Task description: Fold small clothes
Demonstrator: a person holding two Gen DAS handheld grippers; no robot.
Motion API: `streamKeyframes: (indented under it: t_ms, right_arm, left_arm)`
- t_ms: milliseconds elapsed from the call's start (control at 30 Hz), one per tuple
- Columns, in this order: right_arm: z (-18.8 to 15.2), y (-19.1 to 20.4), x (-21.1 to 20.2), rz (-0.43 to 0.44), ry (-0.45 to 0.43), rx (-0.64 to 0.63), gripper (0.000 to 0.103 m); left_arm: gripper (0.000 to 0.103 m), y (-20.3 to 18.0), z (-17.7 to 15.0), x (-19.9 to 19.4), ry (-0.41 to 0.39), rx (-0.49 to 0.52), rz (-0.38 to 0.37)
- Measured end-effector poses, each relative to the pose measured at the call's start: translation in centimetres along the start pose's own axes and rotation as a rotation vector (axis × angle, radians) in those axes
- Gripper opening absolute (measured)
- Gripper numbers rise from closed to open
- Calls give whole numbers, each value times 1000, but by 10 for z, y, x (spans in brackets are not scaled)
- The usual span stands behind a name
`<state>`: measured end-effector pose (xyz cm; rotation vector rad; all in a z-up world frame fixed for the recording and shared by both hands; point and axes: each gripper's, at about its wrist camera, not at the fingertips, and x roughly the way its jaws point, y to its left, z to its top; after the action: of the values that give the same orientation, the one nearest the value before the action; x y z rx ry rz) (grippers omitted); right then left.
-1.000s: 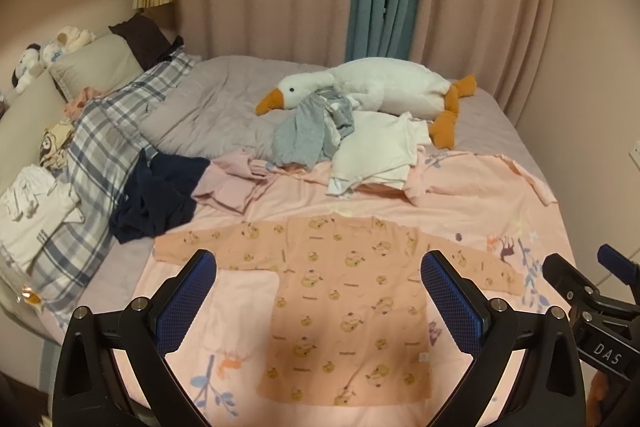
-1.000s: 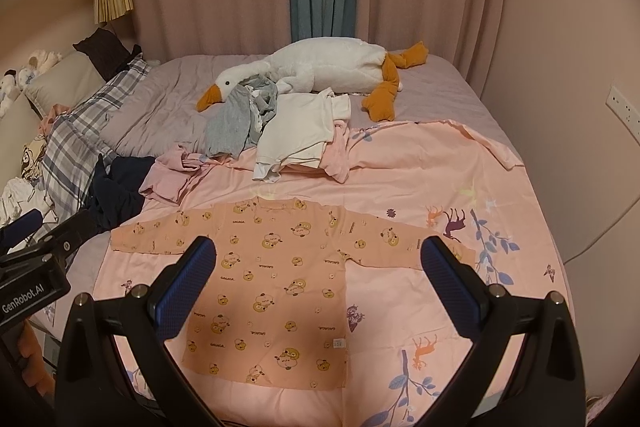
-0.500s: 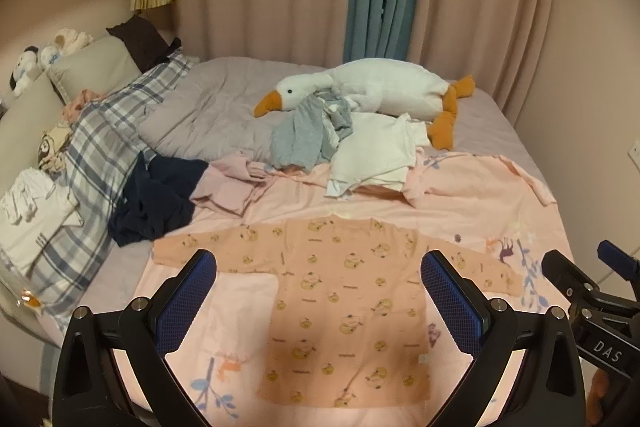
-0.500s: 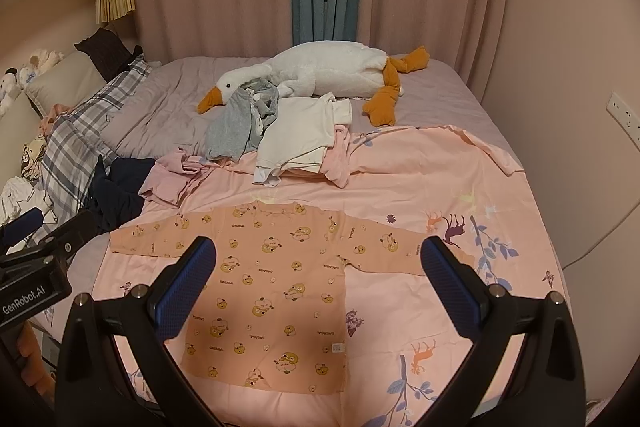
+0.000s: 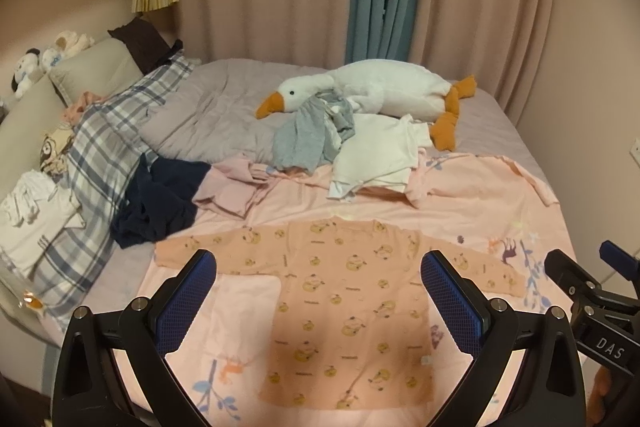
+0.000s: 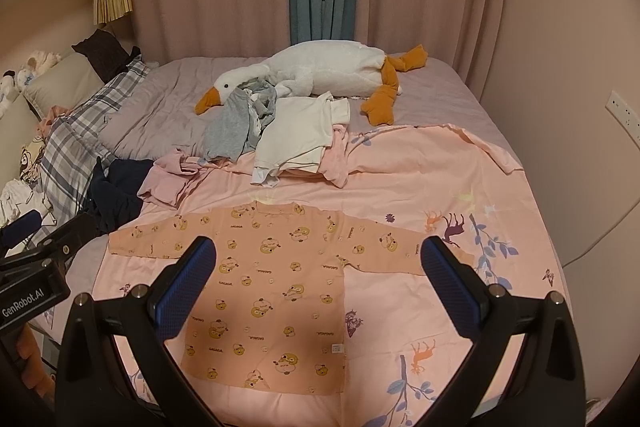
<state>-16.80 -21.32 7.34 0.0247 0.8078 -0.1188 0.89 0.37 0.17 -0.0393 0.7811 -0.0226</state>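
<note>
Left wrist: left gripper (image 5: pixel 318 301) spread wide, empty, above orange printed shirt (image 5: pixel 344 299) flat on pink sheet (image 5: pixel 472 211).

Right wrist: right gripper (image 6: pixel 318 291) likewise wide, empty (unfolded pile (image 6: pixel 276 131) well beyond). Best to pinch each sleeve cuff, fold inward evenly.

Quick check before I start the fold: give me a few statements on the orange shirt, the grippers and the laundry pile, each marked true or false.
1. The orange long-sleeved shirt with a cartoon print lies spread flat, both sleeves out. True.
2. The left hand-held gripper is shut on a sleeve. False: it is open, holding nothing.
3. The right hand-held gripper is open. True.
4. The white plush goose lies on the orange shirt. False: it lies far behind it, on the grey bedding.
5. A crumpled grey garment lies beside a cream garment. True.
</note>
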Motion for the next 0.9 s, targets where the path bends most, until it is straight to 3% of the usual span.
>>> streamKeyframes:
  t_ms: [900]
  right_arm:
    - [-3,6,3,-12,7,-3,103]
  left_arm:
    - [102,4,-2,5,-2,-5,-33]
